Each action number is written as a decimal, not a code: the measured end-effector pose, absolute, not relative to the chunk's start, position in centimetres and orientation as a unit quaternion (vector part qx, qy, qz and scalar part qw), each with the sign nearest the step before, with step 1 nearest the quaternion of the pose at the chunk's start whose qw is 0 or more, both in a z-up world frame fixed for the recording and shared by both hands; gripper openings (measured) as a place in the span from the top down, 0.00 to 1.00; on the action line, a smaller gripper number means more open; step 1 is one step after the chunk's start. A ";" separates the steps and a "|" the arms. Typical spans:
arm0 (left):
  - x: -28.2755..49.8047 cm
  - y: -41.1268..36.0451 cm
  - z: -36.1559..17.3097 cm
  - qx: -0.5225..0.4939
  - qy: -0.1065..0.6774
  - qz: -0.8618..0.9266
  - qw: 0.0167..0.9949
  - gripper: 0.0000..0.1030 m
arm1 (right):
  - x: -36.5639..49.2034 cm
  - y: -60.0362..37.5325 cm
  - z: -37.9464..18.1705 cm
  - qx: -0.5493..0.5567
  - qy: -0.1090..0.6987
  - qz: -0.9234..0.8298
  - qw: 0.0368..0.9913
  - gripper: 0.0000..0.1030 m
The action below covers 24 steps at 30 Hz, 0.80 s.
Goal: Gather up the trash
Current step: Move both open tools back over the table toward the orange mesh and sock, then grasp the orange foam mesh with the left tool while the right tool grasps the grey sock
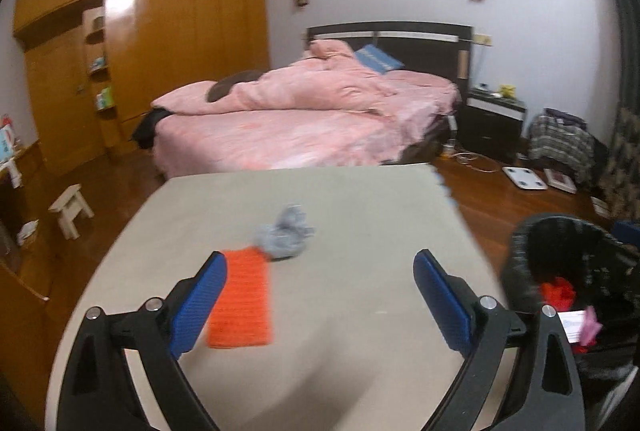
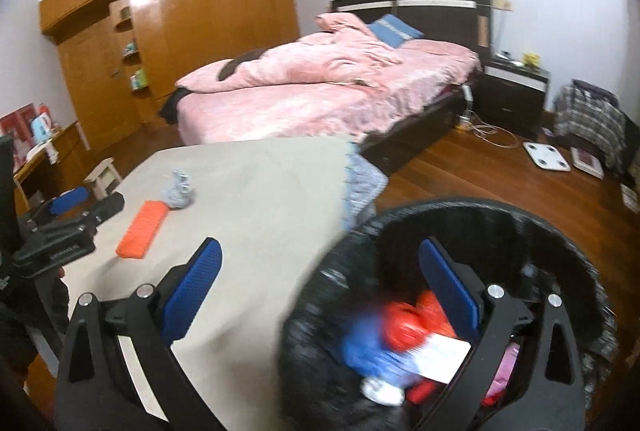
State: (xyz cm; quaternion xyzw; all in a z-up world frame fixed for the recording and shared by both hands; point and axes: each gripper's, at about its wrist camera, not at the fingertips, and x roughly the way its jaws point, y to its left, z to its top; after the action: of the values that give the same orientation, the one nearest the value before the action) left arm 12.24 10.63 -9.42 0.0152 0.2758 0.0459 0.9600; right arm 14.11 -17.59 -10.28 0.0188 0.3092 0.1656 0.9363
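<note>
- Left wrist view shows the left gripper (image 1: 320,295) spread wide and empty over the beige table top (image 1: 360,351), its blue pads clear of everything.
- Crumpled grey-blue wad of paper or cloth (image 1: 286,231) lies at about twelve o'clock from those jaws, near the middle of the table; whether paper or cloth I cannot tell.
- Flat orange ribbed rectangle (image 1: 240,301) lies at about ten o'clock, just beside the left pad, its far corner touching or nearly touching the wad.
- Black-lined round trash bin (image 1: 560,271) stands off the table's edge at three o'clock and already holds red, pink and white scraps.
- Right wrist view shows the right gripper (image 2: 320,287) also released and empty, one finger over the table, the other over the bin mouth.
- My judgement: the step in hand is fetching the next piece. Done well, the left jaws straddle the wad from above, centred, and close only once both pads flank it.
- Risk: approaching low from the near side could drag the orange piece along or push the wad away.
</note>
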 end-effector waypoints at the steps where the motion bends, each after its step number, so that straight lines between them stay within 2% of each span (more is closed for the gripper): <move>1: 12.4 11.7 -9.8 0.014 0.279 0.056 0.959 0.10 | 14.6 -16.3 -10.3 0.016 0.309 0.176 0.935 0.07; 12: 15.2 18.7 -13.9 -0.013 0.329 0.104 0.938 0.14 | 19.2 -7.4 -12.6 -0.020 0.328 0.222 0.918 0.07; 21: 17.6 20.3 -17.2 -0.044 0.379 0.086 0.920 0.22 | 21.6 -4.5 -15.6 -0.033 0.355 0.220 0.908 0.07; 24: 18.0 20.5 -17.8 -0.050 0.390 0.076 0.916 0.28 | 21.9 -4.2 -16.2 -0.034 0.359 0.219 0.907 0.07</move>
State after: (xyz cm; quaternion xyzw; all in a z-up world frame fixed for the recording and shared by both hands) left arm 18.01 20.52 -17.78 -0.0498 0.3904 0.0756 0.9162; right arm 21.90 -4.23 -16.17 -0.0336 0.3588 0.2186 0.9068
